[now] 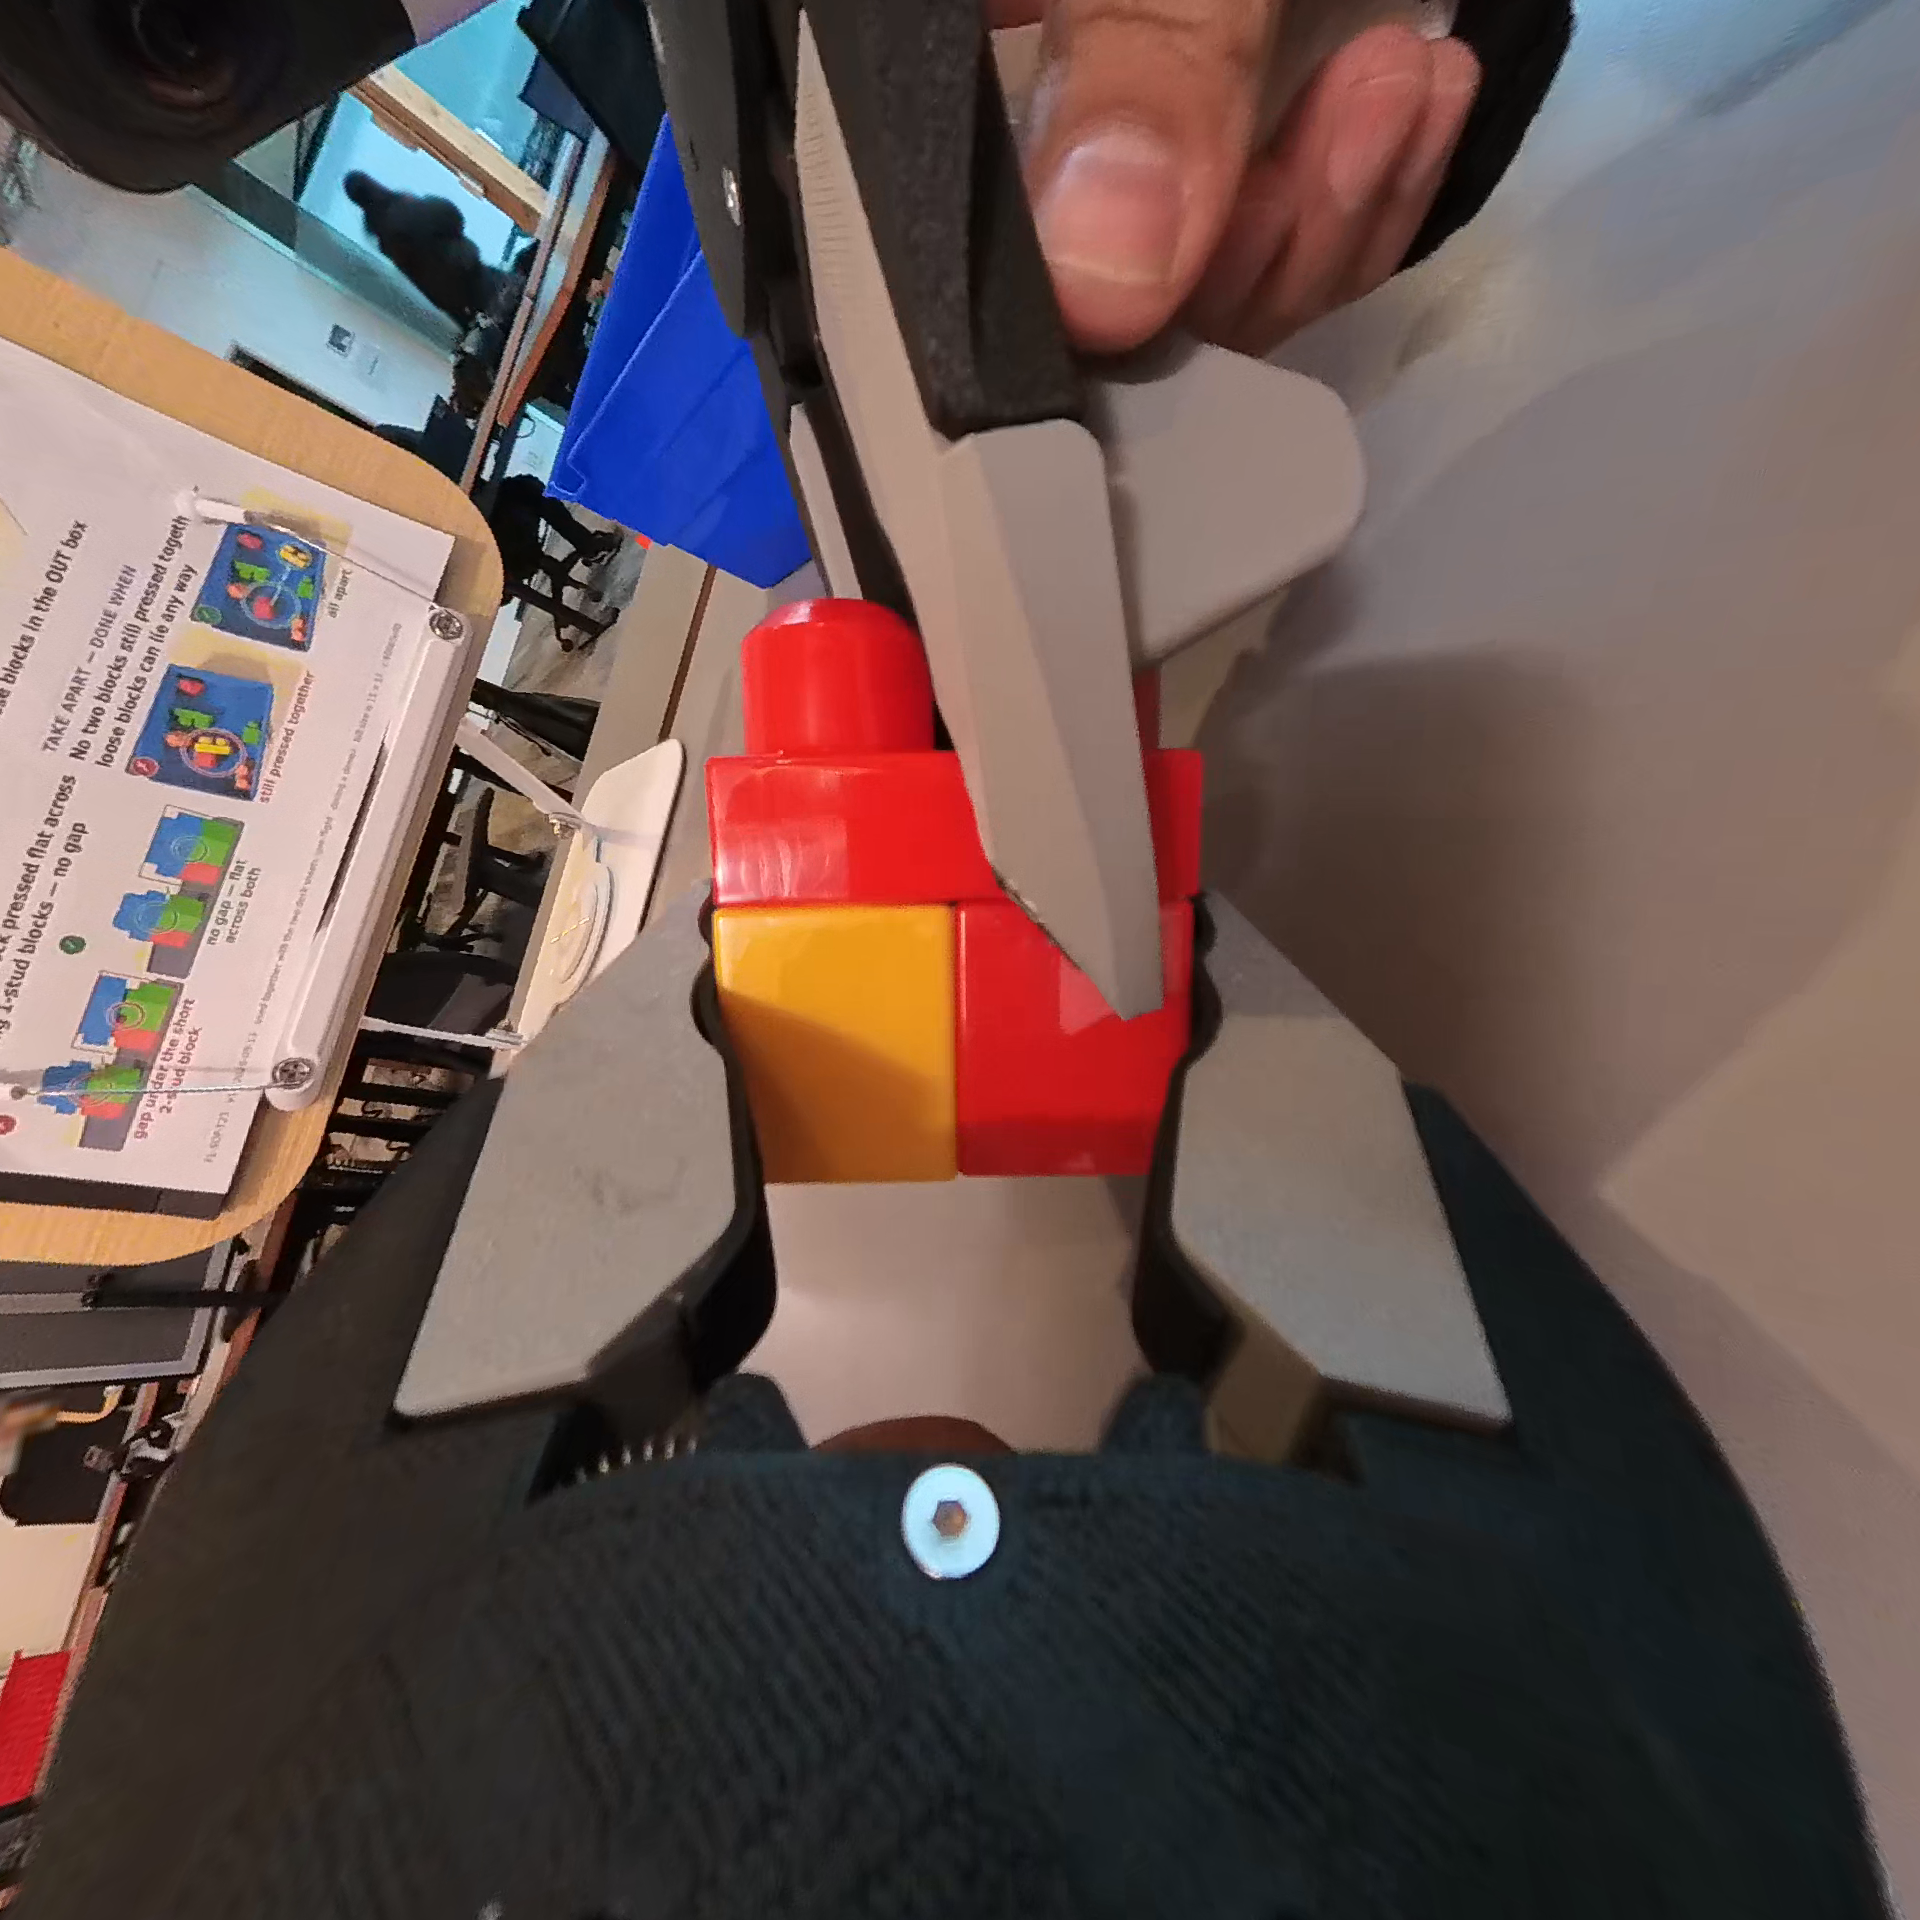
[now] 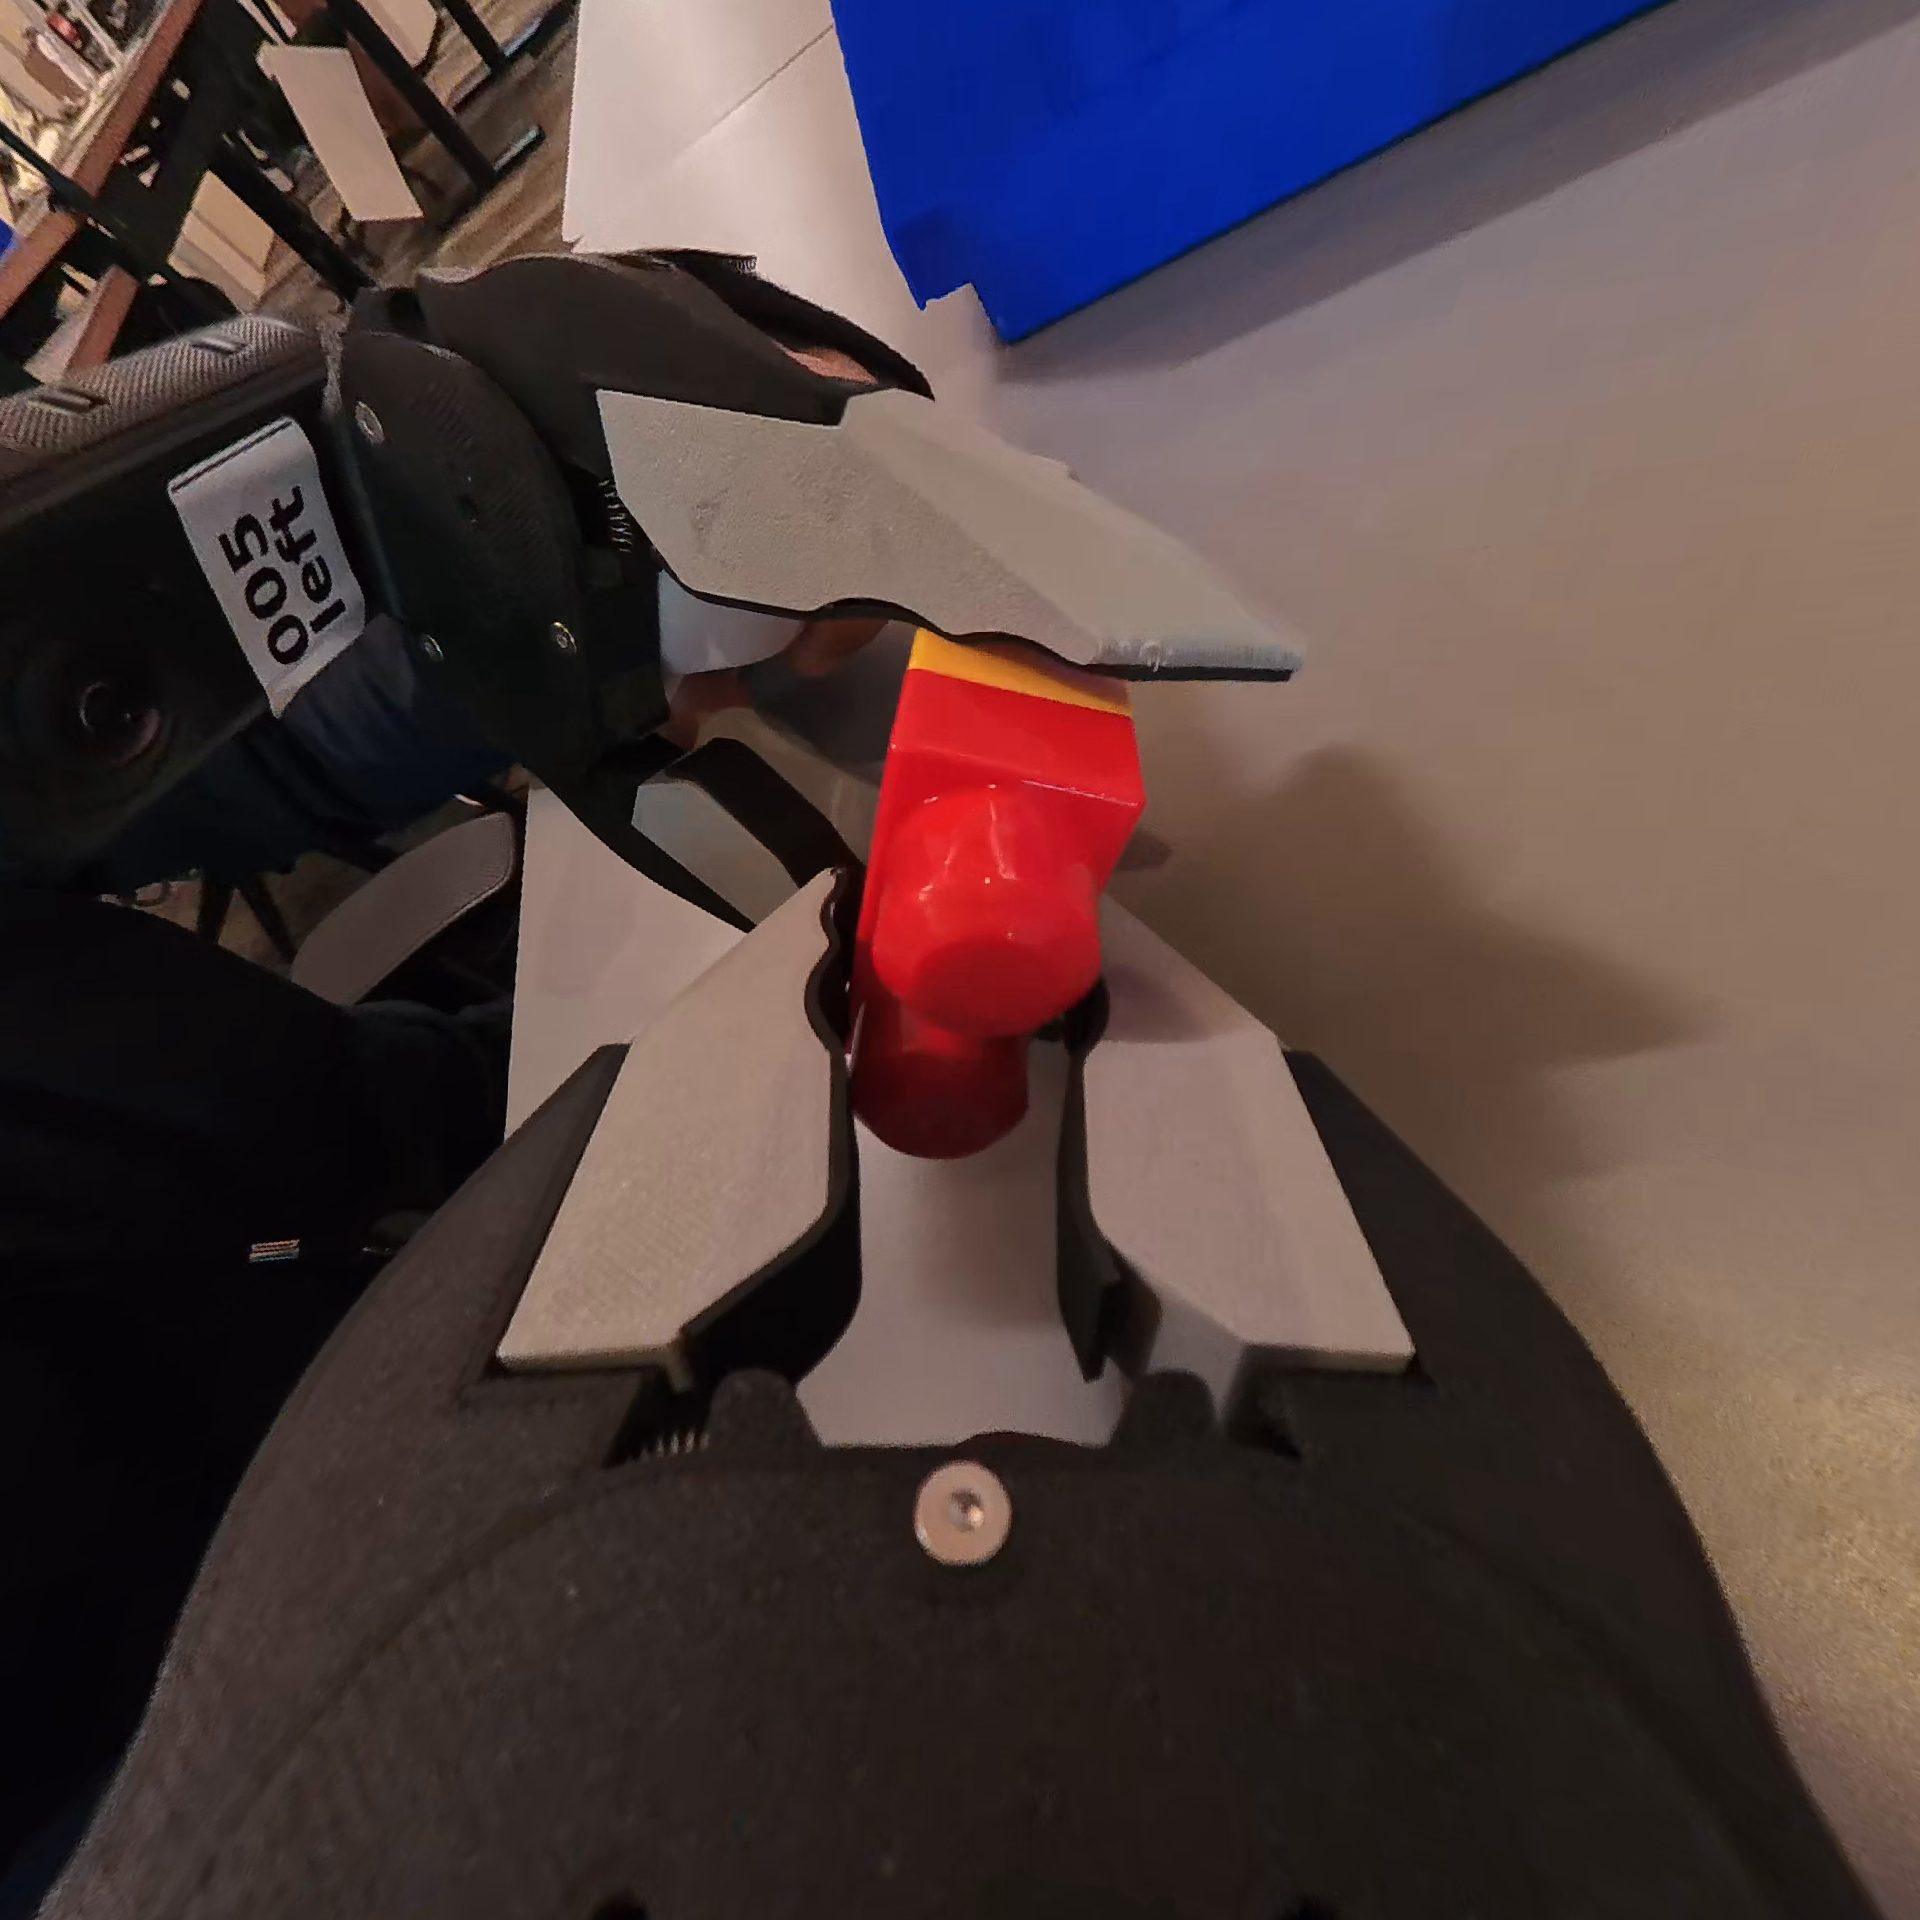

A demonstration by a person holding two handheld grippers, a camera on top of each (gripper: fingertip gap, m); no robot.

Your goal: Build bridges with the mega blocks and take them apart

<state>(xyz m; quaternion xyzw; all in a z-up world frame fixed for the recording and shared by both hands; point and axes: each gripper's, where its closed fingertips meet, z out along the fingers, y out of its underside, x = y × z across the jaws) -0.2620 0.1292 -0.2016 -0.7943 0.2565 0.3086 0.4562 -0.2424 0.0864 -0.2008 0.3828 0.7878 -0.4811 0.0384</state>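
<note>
Evidently mid-task, the bridge point(image 1: 951, 935) hangs above the counter point(image 2: 1558, 623), assembled; the left gripper point(image 1: 951, 1029) clamps its yellow and red base blocks; the right gripper point(image 2: 961, 1013) pinches the red top block; separation or pressing remains.

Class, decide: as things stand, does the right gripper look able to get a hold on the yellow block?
Probably not. The left gripper clamps the yellow block and lower red block side by side, covering the outer faces, while the right gripper is itself shut on the top red block.
</note>
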